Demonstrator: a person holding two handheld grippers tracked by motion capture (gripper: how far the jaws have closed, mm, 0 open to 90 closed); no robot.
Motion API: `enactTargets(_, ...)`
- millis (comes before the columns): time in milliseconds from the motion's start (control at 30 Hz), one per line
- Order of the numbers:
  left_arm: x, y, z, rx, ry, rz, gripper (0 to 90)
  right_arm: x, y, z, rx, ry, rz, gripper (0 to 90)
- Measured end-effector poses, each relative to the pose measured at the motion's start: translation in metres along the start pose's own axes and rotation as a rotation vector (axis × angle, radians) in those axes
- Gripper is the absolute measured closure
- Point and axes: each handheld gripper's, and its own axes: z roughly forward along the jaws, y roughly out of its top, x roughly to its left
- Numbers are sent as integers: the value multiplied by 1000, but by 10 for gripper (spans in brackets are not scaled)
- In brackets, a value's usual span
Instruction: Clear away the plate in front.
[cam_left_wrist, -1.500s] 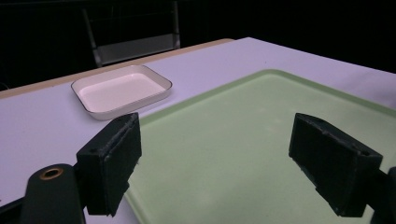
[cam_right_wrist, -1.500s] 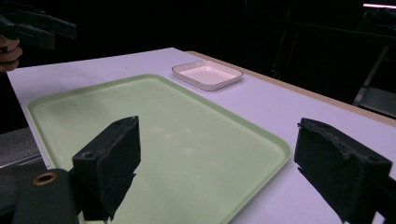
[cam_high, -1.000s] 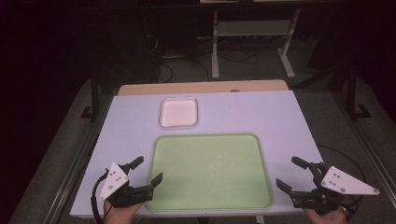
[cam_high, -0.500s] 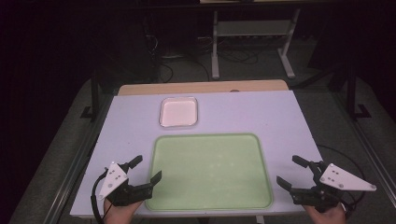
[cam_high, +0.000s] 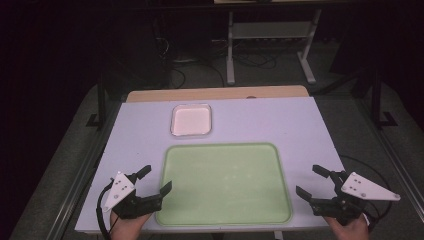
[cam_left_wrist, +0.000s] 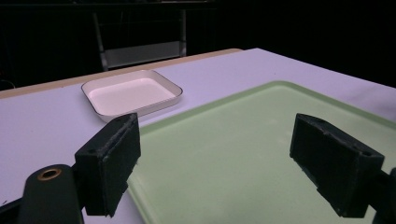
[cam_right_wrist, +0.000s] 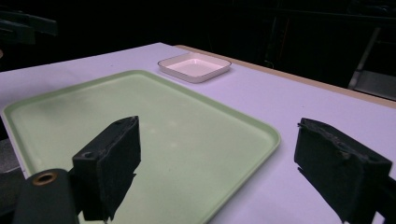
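A large pale green tray (cam_high: 225, 183) lies empty on the near half of the lavender table. Behind it sits a small white square dish (cam_high: 191, 120), also empty. My left gripper (cam_high: 155, 179) is open at the tray's near left corner, its jaws straddling the tray's left rim. In the left gripper view the green tray (cam_left_wrist: 243, 154) and the white dish (cam_left_wrist: 130, 93) lie ahead between the wide-apart jaws. My right gripper (cam_high: 312, 181) is open just off the tray's near right corner. The right gripper view has the tray (cam_right_wrist: 154, 130) and dish (cam_right_wrist: 195, 66) beyond its spread jaws.
The lavender table top (cam_high: 280, 125) has a bare wooden strip (cam_high: 215, 93) along its far edge. Behind it stand a metal rack frame (cam_high: 270, 45) and cables on the dark floor. Table edges drop off on both sides.
Both grippers have slid slightly toward the near edge of the table. Their jaws stay open and nothing else has moved.
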Motion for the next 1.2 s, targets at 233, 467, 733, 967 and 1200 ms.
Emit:
enactTargets(233,4,1,1,1,-5,-25,155,-2,0,1,-7,-6,14,137)
enactTargets(467,16,10,9,29,1,-61,158,-4,1,3,-7,-16,15,137)
enactTargets(733,34,21,29,63,8,-67,154,-4,3,4,-2,-16,5,137)
enactTargets(967,52,37,54,90,-6,-71,136,-5,3,4,-3,-15,0,137)
enactTargets(1200,66,42,80,114,6,-75,136,-6,4,3,-2,-15,-5,137)
